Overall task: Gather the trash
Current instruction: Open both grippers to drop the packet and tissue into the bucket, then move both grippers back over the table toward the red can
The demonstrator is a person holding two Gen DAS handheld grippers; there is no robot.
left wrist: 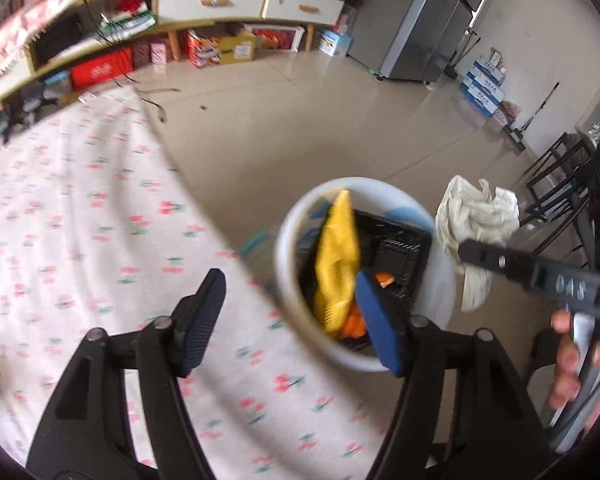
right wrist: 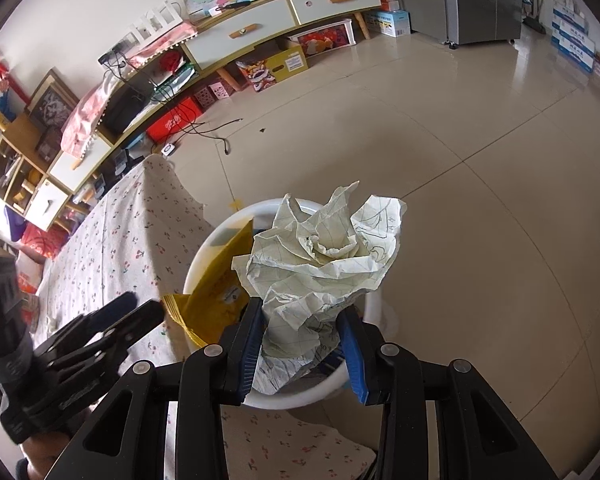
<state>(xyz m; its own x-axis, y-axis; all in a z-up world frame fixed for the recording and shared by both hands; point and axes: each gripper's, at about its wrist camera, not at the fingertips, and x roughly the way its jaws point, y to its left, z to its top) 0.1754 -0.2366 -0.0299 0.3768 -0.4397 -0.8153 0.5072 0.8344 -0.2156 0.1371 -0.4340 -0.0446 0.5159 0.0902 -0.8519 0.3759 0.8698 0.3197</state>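
Note:
A white bin (left wrist: 288, 248) stands on the floor against the table's edge. Inside it are a yellow packet (left wrist: 336, 256), a black tray (left wrist: 400, 248) and some orange scraps. My left gripper (left wrist: 290, 320) hangs open above the table edge and the bin's near rim, with nothing between its pads. My right gripper (right wrist: 304, 344) is shut on a crumpled sheet of lined paper (right wrist: 324, 256) and holds it over the bin (right wrist: 204, 256). In the left wrist view that paper (left wrist: 476, 216) sits right of the bin in the right gripper (left wrist: 466, 252). The left gripper (right wrist: 140, 306) shows at the lower left of the right wrist view.
A cherry-print cloth (left wrist: 80, 240) covers the table on the left. Beyond lie tiled floor with a loose cable (right wrist: 220, 136), a long TV cabinet (left wrist: 212, 4) with boxes under it, a grey fridge (left wrist: 432, 28), stacked cartons (left wrist: 484, 84) and black chairs (left wrist: 560, 184).

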